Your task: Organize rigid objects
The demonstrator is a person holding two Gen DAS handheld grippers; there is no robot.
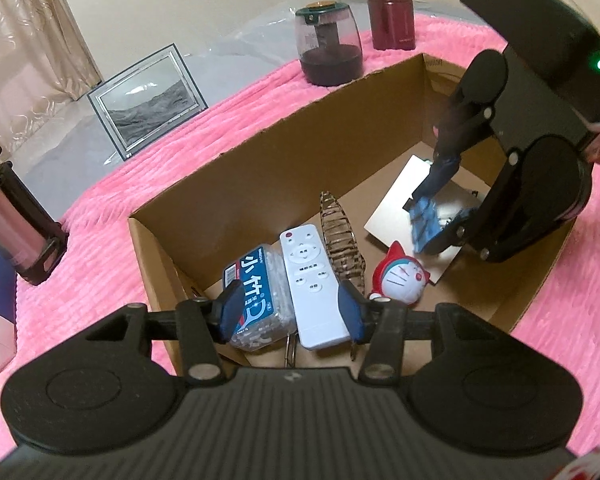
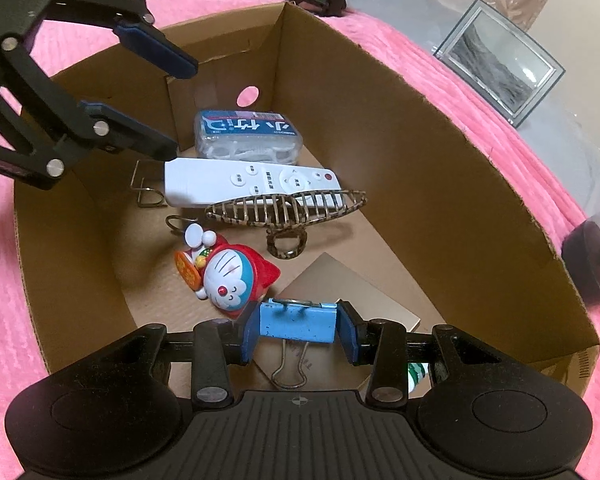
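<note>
The right gripper pinches a blue binder clip low over the near end of the cardboard box; released carelessly, it might knock the Doraemon figurine just beside it. The left gripper hangs spread and empty. Farther in lie one hair claw, one white remote and one floss-pick box.

A pink ribbed blanket covers the surface, with clear plastic sheeting beyond its edge. A plain cream wall rises behind, and beige patterned curtains hang at one side
</note>
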